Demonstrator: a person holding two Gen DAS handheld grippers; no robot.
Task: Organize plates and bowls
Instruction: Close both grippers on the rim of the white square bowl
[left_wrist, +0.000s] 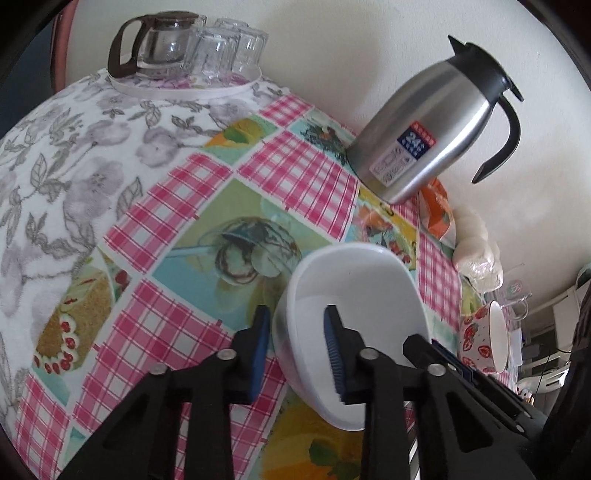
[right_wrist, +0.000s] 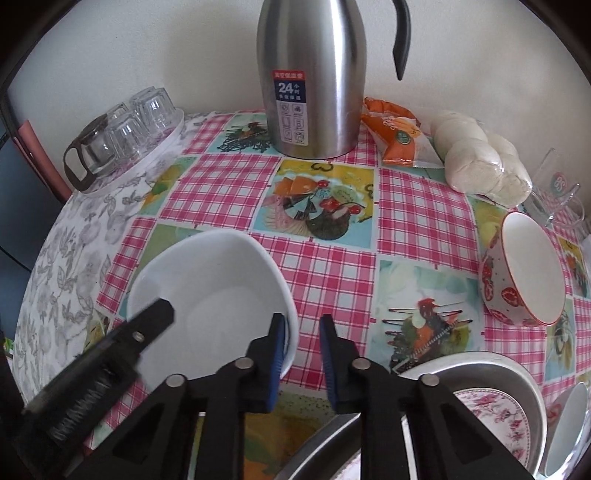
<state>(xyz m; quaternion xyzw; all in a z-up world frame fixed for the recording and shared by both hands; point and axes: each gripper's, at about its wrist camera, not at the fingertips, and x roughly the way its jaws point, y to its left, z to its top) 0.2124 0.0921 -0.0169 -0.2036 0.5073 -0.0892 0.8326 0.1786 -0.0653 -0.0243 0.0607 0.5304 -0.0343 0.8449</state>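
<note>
A white bowl (left_wrist: 354, 288) (right_wrist: 221, 280) rests on the checked tablecloth (right_wrist: 325, 266). My left gripper (left_wrist: 295, 325) straddles its left rim, with one blue pad outside the wall and the other over the white inside. My right gripper (right_wrist: 301, 332) straddles the opposite rim. Its left pad is inside the bowl, and a strip of cloth shows between the rim and its outer pad. Neither grip looks pressed tight. A strawberry-patterned bowl (right_wrist: 517, 280) (left_wrist: 476, 339) lies tipped on its side to the right. A floral plate (right_wrist: 491, 410) sits in a metal basin (right_wrist: 480, 365).
A steel thermos jug (right_wrist: 314, 74) (left_wrist: 436, 125) stands at the back by the wall. A tray of upturned glasses and a glass teapot (right_wrist: 125, 136) (left_wrist: 184, 48) is at the back left. A snack packet (right_wrist: 399, 133), bagged buns (right_wrist: 480, 162) and a glass mug (right_wrist: 554, 192) crowd the right.
</note>
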